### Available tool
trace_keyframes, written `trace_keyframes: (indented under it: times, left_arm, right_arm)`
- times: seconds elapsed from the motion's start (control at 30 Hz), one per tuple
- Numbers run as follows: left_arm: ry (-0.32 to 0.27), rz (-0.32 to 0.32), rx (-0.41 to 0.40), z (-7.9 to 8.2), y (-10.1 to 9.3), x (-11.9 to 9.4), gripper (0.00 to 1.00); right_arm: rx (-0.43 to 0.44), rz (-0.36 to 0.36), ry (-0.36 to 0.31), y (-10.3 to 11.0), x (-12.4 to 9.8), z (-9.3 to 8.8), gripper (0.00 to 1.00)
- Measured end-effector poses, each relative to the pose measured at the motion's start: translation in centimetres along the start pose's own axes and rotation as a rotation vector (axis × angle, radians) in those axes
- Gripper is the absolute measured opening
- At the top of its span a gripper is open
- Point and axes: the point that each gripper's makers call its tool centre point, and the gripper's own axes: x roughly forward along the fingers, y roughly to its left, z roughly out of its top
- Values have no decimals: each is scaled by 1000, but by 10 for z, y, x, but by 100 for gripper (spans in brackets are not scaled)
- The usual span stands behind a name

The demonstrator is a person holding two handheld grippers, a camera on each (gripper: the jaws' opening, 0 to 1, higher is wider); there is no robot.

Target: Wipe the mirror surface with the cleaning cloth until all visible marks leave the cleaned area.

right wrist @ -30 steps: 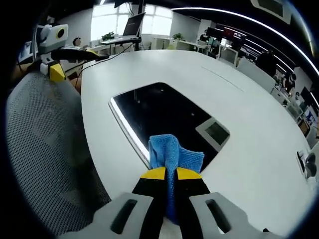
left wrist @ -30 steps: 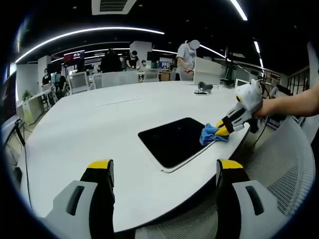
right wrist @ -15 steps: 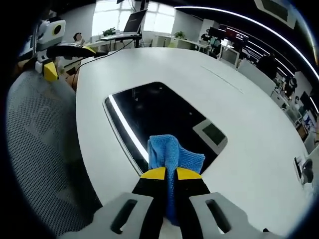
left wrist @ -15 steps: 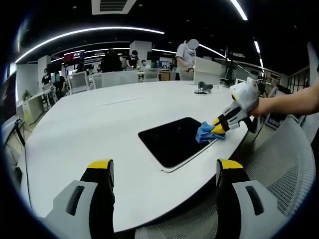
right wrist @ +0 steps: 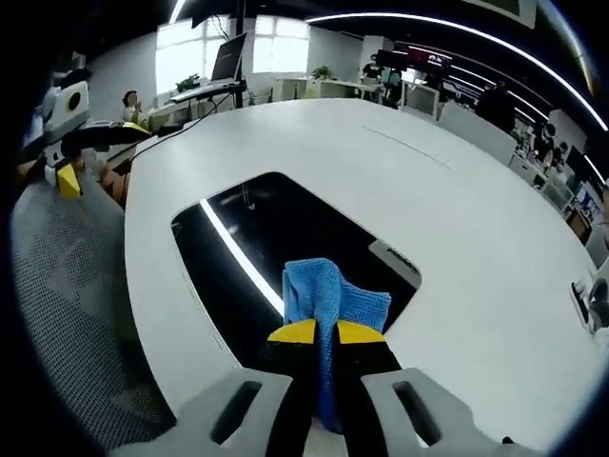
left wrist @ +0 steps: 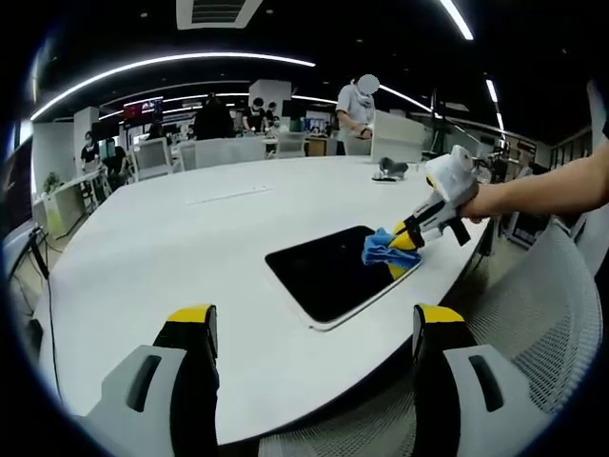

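The wide white table [left wrist: 143, 257] carries the mirror [left wrist: 328, 269], a flat dark glossy rectangle whose long side runs away from your right gripper [right wrist: 317, 332]. Its fingers are closed on the soft blue cloth [right wrist: 328, 295], pressed at the near end. Your left gripper [left wrist: 309, 328] waits open, well apart

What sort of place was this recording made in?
Most likely an open-plan office: a large white table, mesh office chairs, desks with monitors and linear ceiling lights.

White table [left wrist: 171, 238], mesh chair [left wrist: 533, 314], ppl in bkgd [left wrist: 357, 114]
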Motion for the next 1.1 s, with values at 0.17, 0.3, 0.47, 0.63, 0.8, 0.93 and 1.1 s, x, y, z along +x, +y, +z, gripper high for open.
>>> trace_keyframes:
  times: [0.17, 0.3, 0.47, 0.63, 0.8, 0.93, 1.1]
  left_arm:
    - [4, -2, 1, -1, -1, 0, 83]
    - [1, 0, 0, 0, 0, 0, 83]
    - [3, 1, -1, -1, 1, 0, 83]
    - [8, 1, 0, -1, 1, 0, 82]
    - [10, 1, -1, -2, 1, 0, 82]
    - [10, 3, -1, -2, 1, 0, 82]
    - [13, 4, -3, -2, 1, 0, 82]
  right_arm:
    - [19, -21, 2, -15, 11, 8, 0]
    - [12, -36, 8, -21, 17, 13, 0]
    - [14, -61, 13, -30, 24, 19, 0]
    - [-14, -83, 32, -40, 31, 25, 0]
    - [-7, -98, 37, -47, 35, 30, 0]
    - [10, -106, 37, -54, 39, 32, 0]
    - [23, -121, 45, -62, 44, 35, 0]
